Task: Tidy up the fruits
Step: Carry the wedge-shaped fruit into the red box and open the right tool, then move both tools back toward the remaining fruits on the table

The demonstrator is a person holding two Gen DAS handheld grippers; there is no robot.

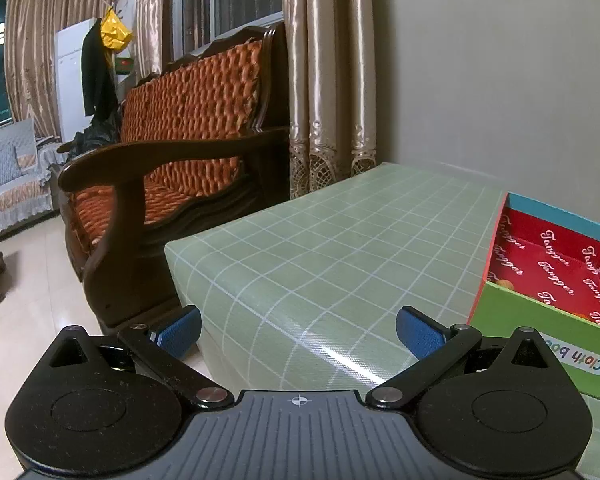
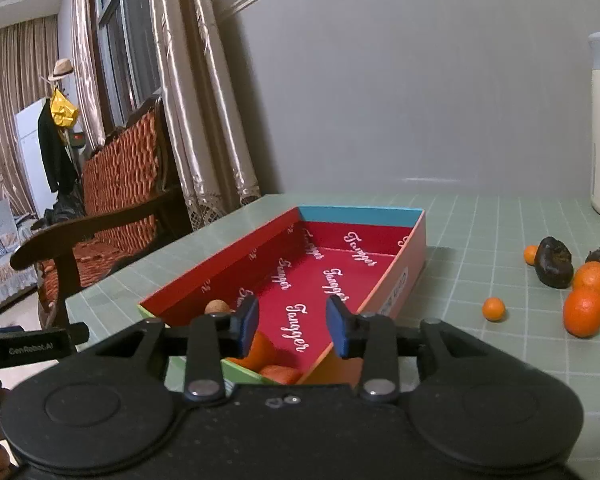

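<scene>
- Right wrist view: the right tongs (image 2: 292, 326) stand partly parted over the near end of the red-lined box (image 2: 340, 276), nothing between the blue pads; released.
- Just below and between those pads, two orange fruits (image 2: 266, 354) lie on the box floor; a small brown round fruit (image 2: 218, 307) sits just left of the left pad. Judged: these are stowed.
- Right of the tongs, well apart on the bench (image 2: 480, 360): a small orange (image 2: 494, 309), two larger oranges (image 2: 584, 312), a further small one (image 2: 531, 255) and two dark fruits (image 2: 554, 263). Judged: these remain to be collected.
- Left wrist view: the left tongs (image 1: 298, 332) are wide apart and empty, over bare bench; the box lies to their right.
- Assessment: task under way, with more fruit loose than boxed.
</scene>
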